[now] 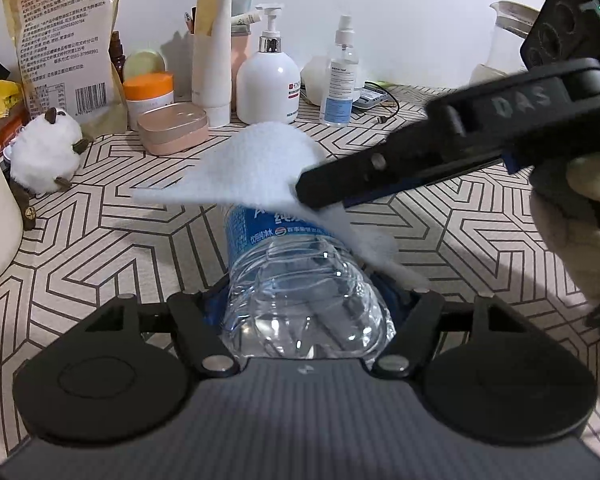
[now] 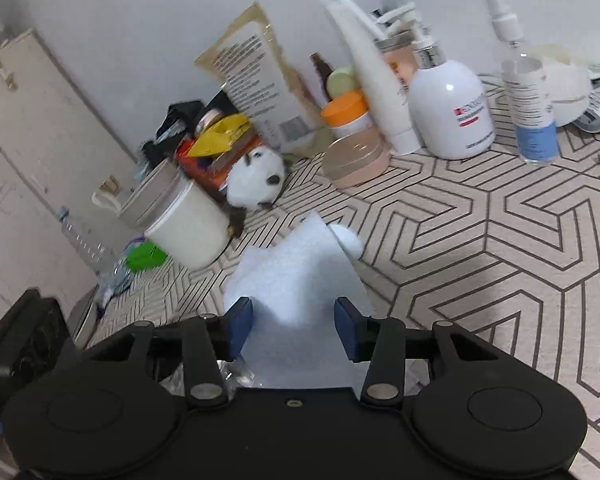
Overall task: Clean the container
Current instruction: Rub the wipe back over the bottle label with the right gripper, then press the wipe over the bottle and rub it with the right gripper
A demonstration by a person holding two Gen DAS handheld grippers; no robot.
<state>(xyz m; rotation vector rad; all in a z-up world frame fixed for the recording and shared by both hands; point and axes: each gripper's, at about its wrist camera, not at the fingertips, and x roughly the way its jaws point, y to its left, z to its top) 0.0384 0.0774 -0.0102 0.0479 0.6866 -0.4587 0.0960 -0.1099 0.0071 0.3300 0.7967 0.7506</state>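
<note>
L tongs (image 1: pixel 308 300) clamped on clear bottle (image 1: pixel 300 280) to steady it while R tongs (image 1: pixel 320 196) pinch white cloth (image 1: pixel 256 164) vs its label side for wiping.

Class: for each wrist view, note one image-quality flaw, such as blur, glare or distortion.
Left wrist view: the right gripper is motion-smeared, and the wall line bows from fisheye distortion. Right wrist view: the pump bottle and nearby clutter are blurred; the white cloth looks overexposed.

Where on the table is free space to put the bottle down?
The patterned table is bare in front of the white pump bottle and spray bottle. The back row and the left side near the plush toy and white cup are crowded.
</note>
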